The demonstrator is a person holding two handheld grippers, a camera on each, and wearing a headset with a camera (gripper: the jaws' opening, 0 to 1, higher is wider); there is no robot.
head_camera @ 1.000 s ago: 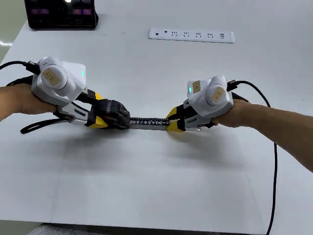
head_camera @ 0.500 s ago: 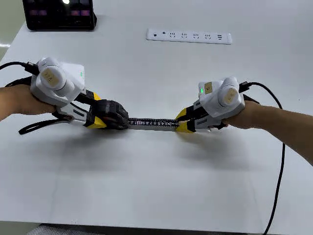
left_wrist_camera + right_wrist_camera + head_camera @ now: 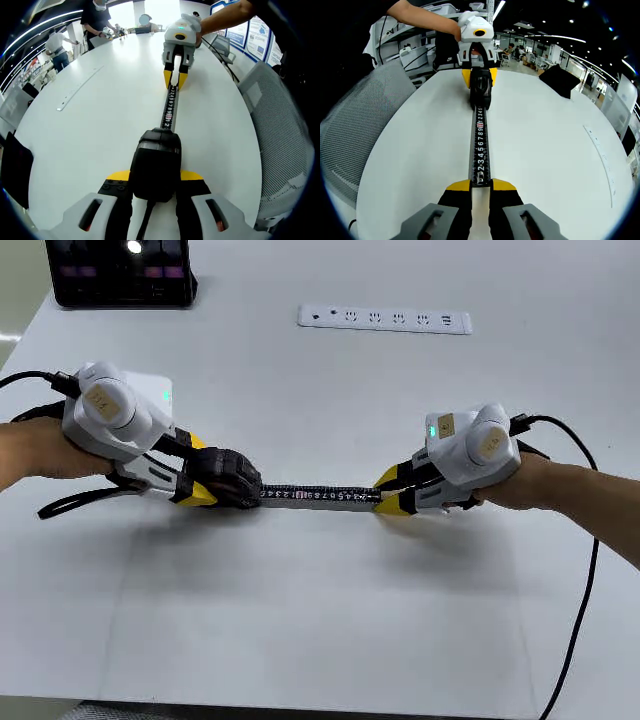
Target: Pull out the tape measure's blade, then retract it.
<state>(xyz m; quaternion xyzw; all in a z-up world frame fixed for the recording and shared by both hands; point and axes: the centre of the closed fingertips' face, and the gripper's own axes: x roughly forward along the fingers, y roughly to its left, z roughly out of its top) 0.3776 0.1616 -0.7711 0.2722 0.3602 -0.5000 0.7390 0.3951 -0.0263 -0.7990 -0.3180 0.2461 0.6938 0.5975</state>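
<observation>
Left gripper (image 3: pixel 203 468) is clamped on the black tape measure case (image 3: pixel 232 478), which rests on the white table (image 3: pixel 320 620). The right gripper (image 3: pixel 390 493) pinches the tip of the blade (image 3: pixel 320 496), which runs straight between the two grippers. The pull-out looks well under way, perhaps finished, and retraction is not yet done. White numerals on the dark blade read 2 through 9 in the right gripper view. Any brand on the case is too small to make out.

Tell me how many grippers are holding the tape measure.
2. The left gripper clamps the case, on the left; the right gripper pinches the end of the blade, on the right.
</observation>
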